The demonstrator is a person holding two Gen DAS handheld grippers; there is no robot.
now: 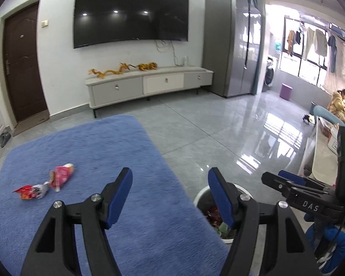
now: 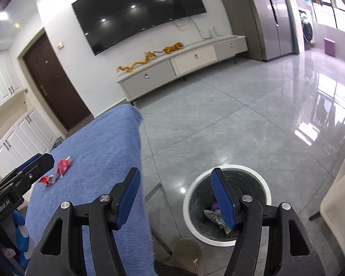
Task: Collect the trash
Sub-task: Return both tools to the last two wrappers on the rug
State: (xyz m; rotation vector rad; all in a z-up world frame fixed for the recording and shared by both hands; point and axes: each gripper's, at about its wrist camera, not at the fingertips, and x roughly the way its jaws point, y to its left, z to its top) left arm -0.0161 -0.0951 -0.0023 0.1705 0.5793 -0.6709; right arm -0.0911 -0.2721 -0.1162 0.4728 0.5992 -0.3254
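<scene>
both grippers are hovering empty between pickups: the left gripper (image 1: 170, 195) is standing with its blue pads spread and nothing between them, and the right gripper (image 2: 176, 196) is likewise spread and holding nothing. two snack wrappers are lying on the blue cloth (image 1: 92, 151), well apart from either tool: a pink wrapper (image 1: 61, 175) and, just beside it, a red wrapper (image 1: 32, 191), both crinkled, glossy foil, flattened and torn open. the cloth is looking soft and fuzzy, draping over a raised surface with its edge hanging toward the floor. the bin (image 2: 226, 207) is sitting on the shiny grey tile floor (image 1: 218, 128) beside the cloth; it is round, with a white rim and a dark liner, and is already holding several scraps. judging from this, the step in hand is returning for the remaining wrappers; the next move is calling for reaching the left gripper across the cloth and closing on one thin, slippery wrapper without snagging the pile.
</scene>
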